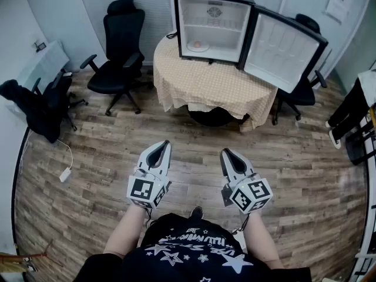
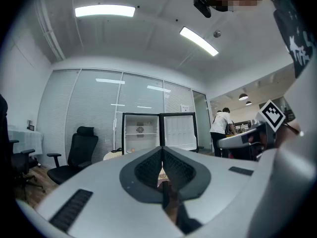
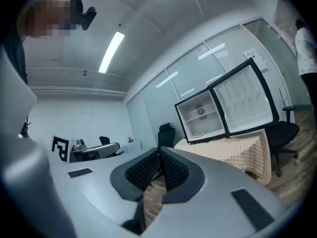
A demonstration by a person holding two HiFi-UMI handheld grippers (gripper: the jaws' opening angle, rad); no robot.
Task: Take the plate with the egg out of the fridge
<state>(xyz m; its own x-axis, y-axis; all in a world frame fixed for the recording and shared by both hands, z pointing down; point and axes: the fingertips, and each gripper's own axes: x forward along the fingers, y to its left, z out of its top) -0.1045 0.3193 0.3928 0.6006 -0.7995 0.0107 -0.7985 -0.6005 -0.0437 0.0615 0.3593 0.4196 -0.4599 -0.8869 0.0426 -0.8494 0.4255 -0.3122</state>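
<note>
A small black fridge (image 1: 212, 23) stands on a round table (image 1: 214, 84) with its door (image 1: 285, 50) swung open to the right. On its bottom shelf lies a white plate (image 1: 198, 47) bearing an egg (image 1: 198, 44). My left gripper (image 1: 164, 146) and right gripper (image 1: 226, 154) hang low in front of me, far from the table. Both are shut, tips touching, with nothing between them. The left gripper view shows the open fridge (image 2: 141, 133) straight ahead; in the right gripper view the fridge (image 3: 200, 117) is tilted, at the right.
Black office chairs stand left of the table (image 1: 120, 43), behind the fridge door (image 1: 305, 90) and at the far left (image 1: 44, 104). The table wears a checked cloth hanging down its sides. A white adapter (image 1: 65, 174) with a cable lies on the wood floor. A person (image 2: 221, 128) stands far off.
</note>
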